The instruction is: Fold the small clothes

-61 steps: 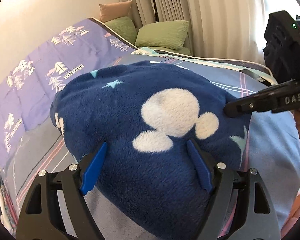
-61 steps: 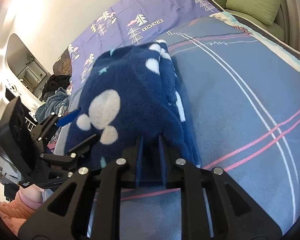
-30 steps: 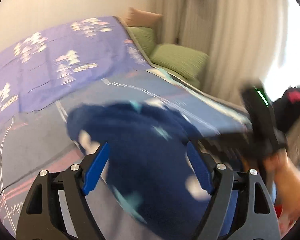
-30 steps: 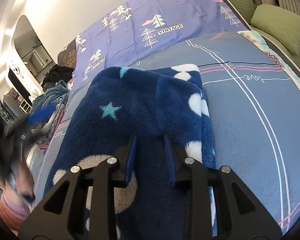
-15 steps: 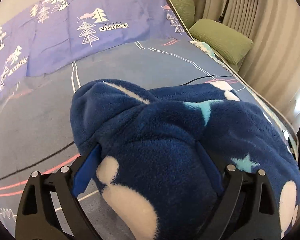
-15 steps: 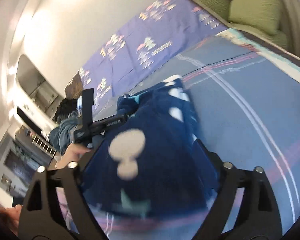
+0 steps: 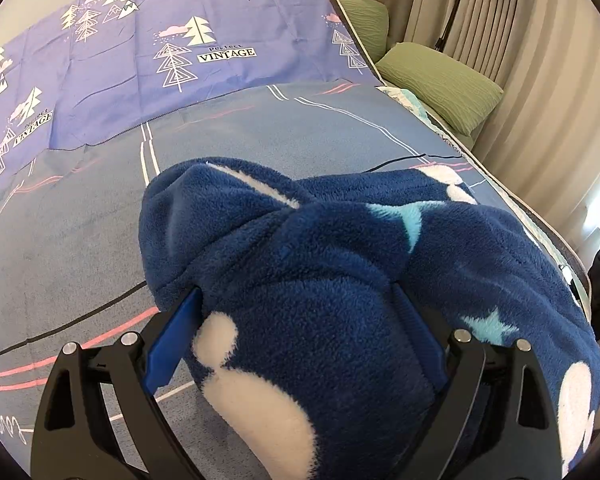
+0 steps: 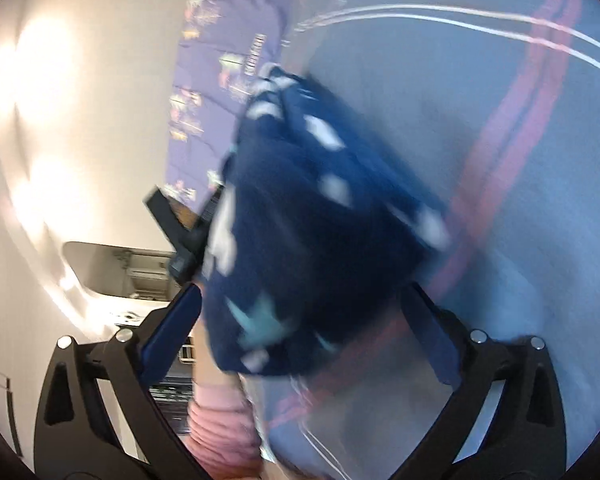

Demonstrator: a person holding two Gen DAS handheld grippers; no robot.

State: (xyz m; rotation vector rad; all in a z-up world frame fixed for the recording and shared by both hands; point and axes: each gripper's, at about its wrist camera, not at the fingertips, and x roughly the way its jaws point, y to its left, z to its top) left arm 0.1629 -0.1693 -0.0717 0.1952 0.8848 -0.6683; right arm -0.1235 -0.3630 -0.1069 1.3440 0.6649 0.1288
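Fleece (image 7: 320, 280) bunched on bed (image 7: 80, 240); left gripper (image 7: 300, 336) wide astride it; right gripper (image 8: 300, 332) just opened wide, fleece released since earlier

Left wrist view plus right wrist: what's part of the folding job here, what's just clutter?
Job:
- blue fleece garment, bunched on the bed
- left claw, jaws wide, fleece between them
- right claw, jaws just opened wide
- bedspread, the work surface

Lying about:
- green pillows
- purple tree-print sheet
- curtains
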